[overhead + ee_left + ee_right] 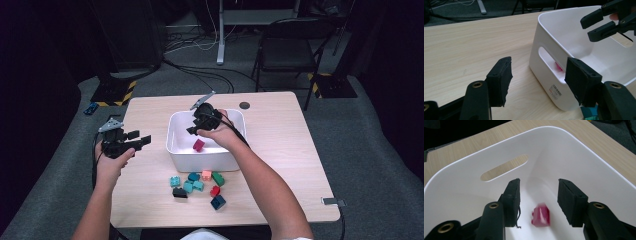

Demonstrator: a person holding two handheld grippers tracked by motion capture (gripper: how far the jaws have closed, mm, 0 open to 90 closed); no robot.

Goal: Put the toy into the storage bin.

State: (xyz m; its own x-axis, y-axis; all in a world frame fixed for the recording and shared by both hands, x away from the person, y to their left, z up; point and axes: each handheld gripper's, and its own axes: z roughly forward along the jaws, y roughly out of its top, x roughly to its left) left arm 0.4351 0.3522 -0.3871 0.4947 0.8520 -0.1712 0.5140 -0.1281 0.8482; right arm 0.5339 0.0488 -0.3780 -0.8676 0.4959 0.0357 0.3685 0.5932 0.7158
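Nine or so small hard plastic building bricks point(197, 185), teal, green, red, salmon, black and dark blue, lie clustered on the pale wooden desk point(280, 150) nearest the person, just in front of the white plastic tub point(202, 161). To their left, the left tool point(141, 140) hovers above the desk beside the tub, its jaws wide apart and empty. Farther on, the right tool point(192, 131) hangs over the tub's inside, jaws likewise spread with nothing between them; below it one small magenta plastic brick point(541, 215) sits in the tub, blurred in the right gripper view, perhaps mid-fall.

Such a brick looks light, rigid and smooth, so it should not crush, though it could slip or twist if pinched by a corner; the two flat opposite side walls seem the best place to take hold, not the studded top.

On the tub's outer wall, low down, a small white sticker point(555, 90) carries a barcode and fine print too small to read.
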